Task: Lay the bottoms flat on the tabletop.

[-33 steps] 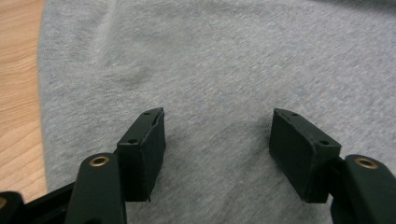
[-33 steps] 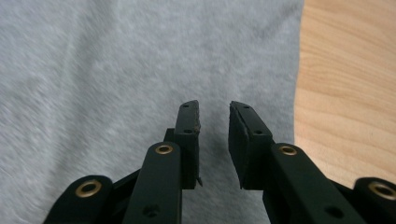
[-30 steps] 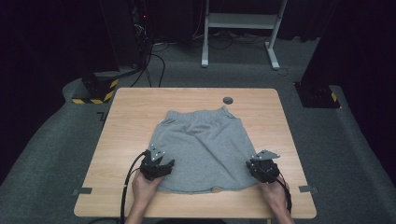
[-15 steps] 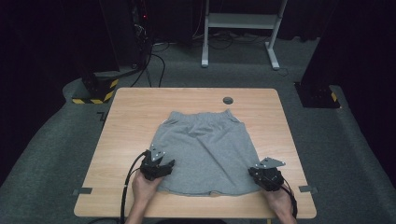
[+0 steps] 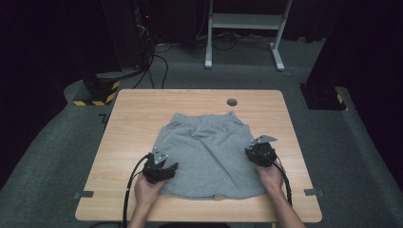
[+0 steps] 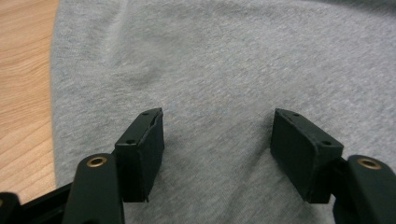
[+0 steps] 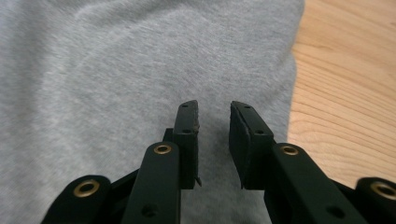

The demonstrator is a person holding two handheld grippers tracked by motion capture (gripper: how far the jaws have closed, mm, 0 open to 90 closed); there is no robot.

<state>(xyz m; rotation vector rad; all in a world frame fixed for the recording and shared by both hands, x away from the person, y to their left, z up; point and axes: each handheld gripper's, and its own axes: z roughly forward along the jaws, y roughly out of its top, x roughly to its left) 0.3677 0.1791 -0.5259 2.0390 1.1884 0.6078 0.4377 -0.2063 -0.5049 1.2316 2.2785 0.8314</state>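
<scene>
Shorts (image 5: 209,156): lying flat mid-tabletop, waistband toward the far edge, hem toward the near edge.
Left gripper (image 5: 166,170): jaws gaping wide, holding nothing, hovering over the near-left hem corner.
Right gripper (image 5: 255,151): jaws just been opening, narrow gap, nothing pinched, sitting at the right side seam.
Nearer the hem: left hand.

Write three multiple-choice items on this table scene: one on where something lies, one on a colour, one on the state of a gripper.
1. Where does the right gripper sit against the shorts?
A. at their right edge
B. on the waistband
C. off the table

2. What colour are the shorts?
A. blue
B. grey
C. black

3. How do the left gripper's jaws stand?
A. clamped on a fold
B. shut with nothing between them
C. open, over flat cloth

Answers:
1. A, as the right gripper view has its jaws over cloth beside bare wood.
2. B, plain grey fabric in all views.
3. C, a wide gap shows between the pads with smooth fabric beneath.
</scene>
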